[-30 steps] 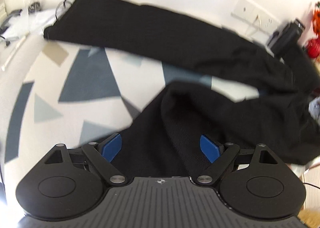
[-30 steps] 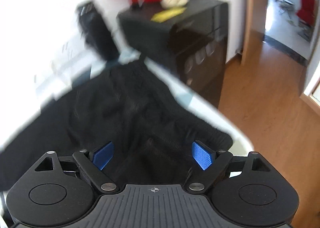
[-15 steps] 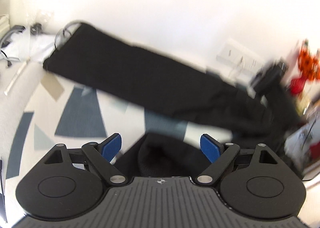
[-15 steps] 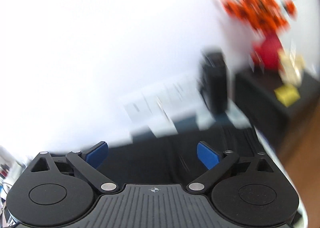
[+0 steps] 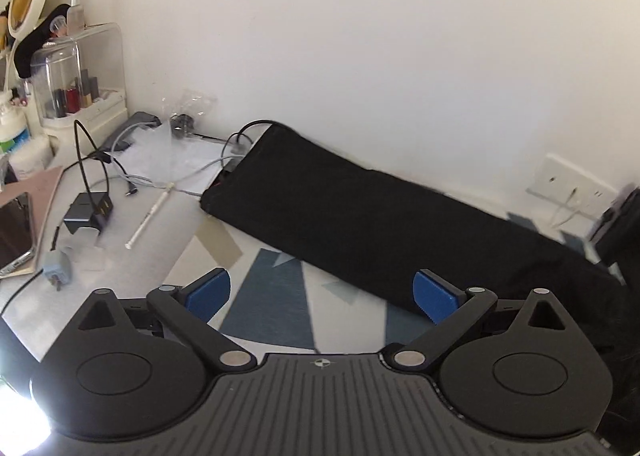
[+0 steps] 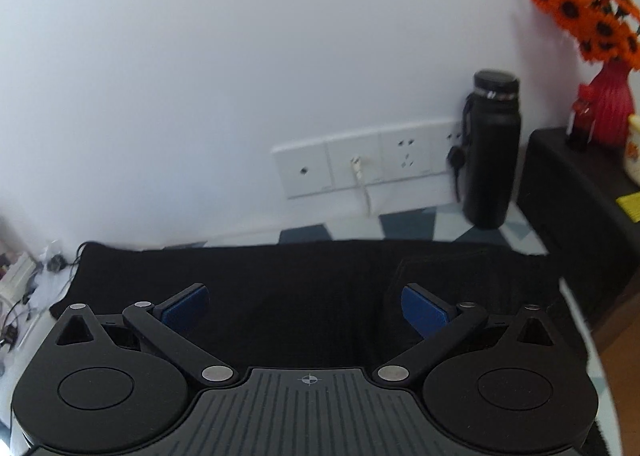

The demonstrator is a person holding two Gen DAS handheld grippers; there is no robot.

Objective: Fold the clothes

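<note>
A black garment (image 5: 360,212) lies stretched along the wall on a table with a grey and blue geometric cloth (image 5: 272,308). In the right wrist view the garment (image 6: 300,288) spreads across the table below the gripper. My left gripper (image 5: 322,294) is open and empty, above the cloth just in front of the garment's near edge. My right gripper (image 6: 306,308) is open and empty, above the garment's middle.
Cables (image 5: 120,172), a charger block (image 5: 86,212), a phone (image 5: 12,232) and a cosmetics box (image 5: 80,80) crowd the table's left end. A wall socket strip (image 6: 360,164) and a black bottle (image 6: 492,148) stand at the back. A dark cabinet (image 6: 580,196) with orange flowers (image 6: 588,12) is at right.
Both grippers have lifted and tilted up toward the wall. The bunched fabric that lay between the left fingers is gone from there. The right view swung from the cabinet to the sockets.
</note>
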